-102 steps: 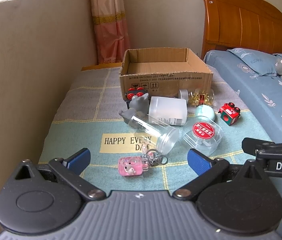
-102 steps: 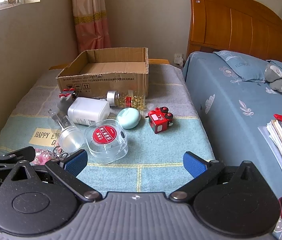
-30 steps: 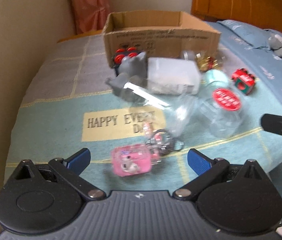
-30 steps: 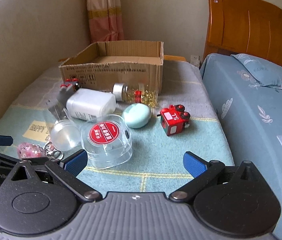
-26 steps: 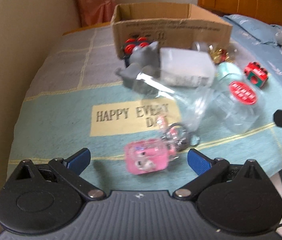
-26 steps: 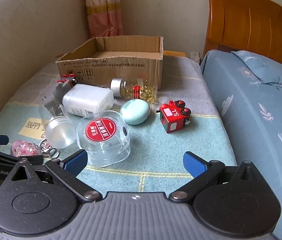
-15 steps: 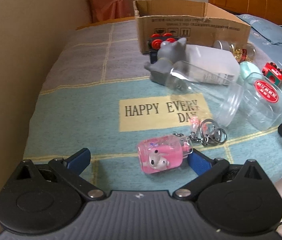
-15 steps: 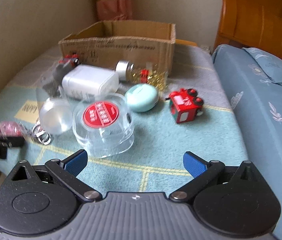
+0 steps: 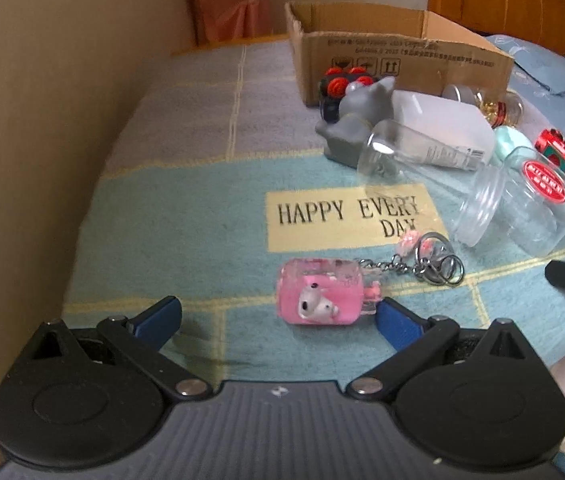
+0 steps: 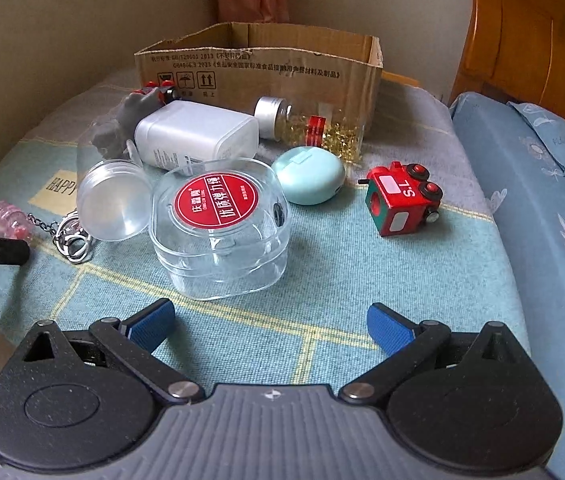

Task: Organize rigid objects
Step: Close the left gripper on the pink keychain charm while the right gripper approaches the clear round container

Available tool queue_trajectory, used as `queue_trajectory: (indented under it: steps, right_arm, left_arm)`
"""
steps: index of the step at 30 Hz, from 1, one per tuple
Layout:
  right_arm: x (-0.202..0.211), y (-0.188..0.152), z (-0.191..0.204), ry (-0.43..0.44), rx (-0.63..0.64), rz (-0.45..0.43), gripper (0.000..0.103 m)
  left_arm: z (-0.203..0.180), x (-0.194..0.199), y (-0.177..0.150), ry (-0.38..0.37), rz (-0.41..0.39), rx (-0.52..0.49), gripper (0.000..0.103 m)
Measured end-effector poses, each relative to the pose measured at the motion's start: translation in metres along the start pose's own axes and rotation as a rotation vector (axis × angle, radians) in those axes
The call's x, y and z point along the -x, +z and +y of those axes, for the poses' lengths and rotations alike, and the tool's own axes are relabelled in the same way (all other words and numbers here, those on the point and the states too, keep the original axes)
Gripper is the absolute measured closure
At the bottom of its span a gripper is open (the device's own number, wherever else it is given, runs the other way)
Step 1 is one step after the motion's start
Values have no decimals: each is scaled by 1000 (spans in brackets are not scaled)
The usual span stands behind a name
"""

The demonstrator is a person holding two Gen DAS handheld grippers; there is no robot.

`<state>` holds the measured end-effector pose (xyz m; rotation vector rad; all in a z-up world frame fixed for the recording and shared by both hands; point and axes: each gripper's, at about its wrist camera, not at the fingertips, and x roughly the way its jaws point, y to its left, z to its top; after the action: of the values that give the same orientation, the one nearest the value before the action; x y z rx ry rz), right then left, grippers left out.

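Observation:
A pink keychain charm point(image 9: 320, 299) with chain and rings lies on the teal blanket, just ahead of my open left gripper point(image 9: 278, 317) and close to its right finger. My right gripper point(image 10: 270, 322) is open and empty, a short way in front of a clear plastic box with a red label point(image 10: 218, 226). Around it lie a clear round jar point(image 10: 112, 200), a white bottle point(image 10: 196, 136), a mint case point(image 10: 308, 176), a red toy train point(image 10: 402, 200), a jar of yellow capsules point(image 10: 310, 126) and a grey figure point(image 9: 356, 124).
An open cardboard box point(image 10: 266, 66) stands behind the objects. A wall point(image 9: 42, 100) runs along the left. A blue-sheeted bed point(image 10: 542, 184) with a wooden headboard point(image 10: 530, 36) lies to the right. The blanket's front edge is under both grippers.
Both grippers have moved down and closer to the objects. The left one shifted left, so the pink charm now sits near its right finger. Both stay open.

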<state>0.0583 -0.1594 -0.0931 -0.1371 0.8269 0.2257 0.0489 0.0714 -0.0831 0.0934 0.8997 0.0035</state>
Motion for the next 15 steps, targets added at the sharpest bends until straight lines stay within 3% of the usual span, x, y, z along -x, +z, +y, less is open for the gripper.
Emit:
queue_trajectory:
  steps: [5, 7, 15]
  right_arm:
    - [-2, 1, 0, 2, 4, -11, 0]
    - [-2, 1, 0, 4, 7, -16, 0]
    - [-6, 5, 1, 21, 31, -13, 0]
  left_arm:
    - [-15, 4, 0, -63, -35, -49, 12]
    - [-20, 2, 1, -82, -29, -48, 27]
    - [-16, -3, 6, -118, -39, 5, 39]
